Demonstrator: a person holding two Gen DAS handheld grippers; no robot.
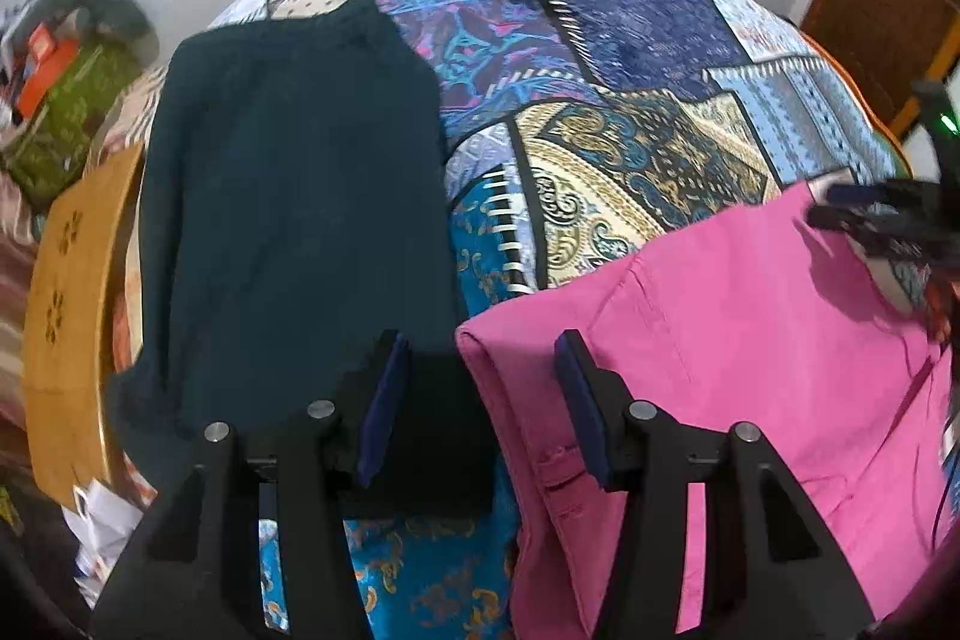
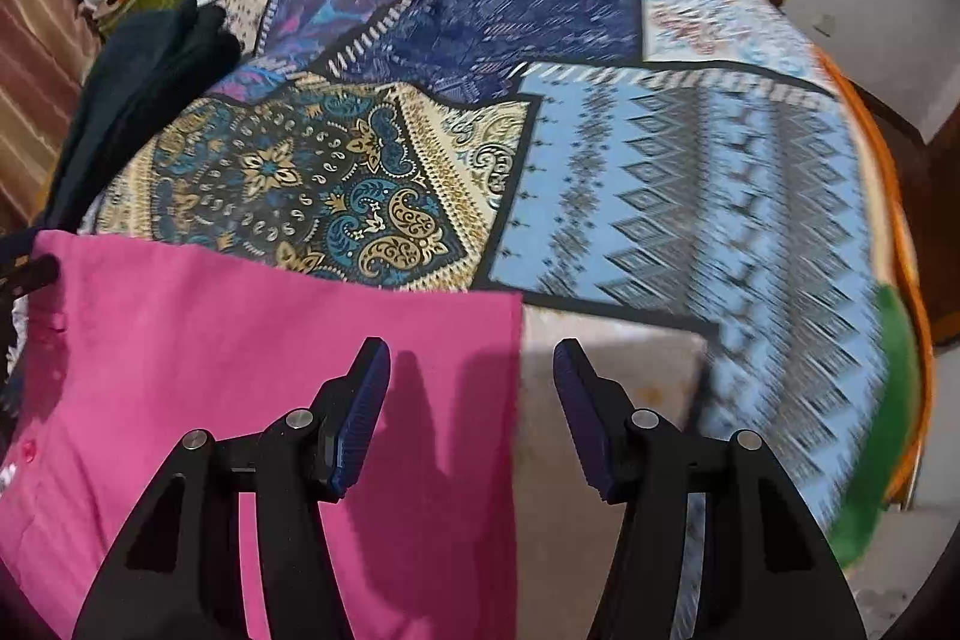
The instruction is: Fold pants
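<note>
Trouble may come if the spread left tool (image 1: 477, 403) catches the dark garment (image 1: 288, 220) beside the pink pants (image 1: 750, 340), while the spread right tool (image 2: 471, 412) straddles their edge on the bed (image 2: 690, 172).

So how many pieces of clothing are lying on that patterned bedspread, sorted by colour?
Pink pants: 1
Dark teal garment: 1
Total: 2, both on the patchwork bedspread.

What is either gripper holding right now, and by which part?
Nothing is held. The left gripper has its jaws open over the folded edge of the pink pants, beside the dark garment. The right gripper is open too, straddling the pants' side edge.
</note>
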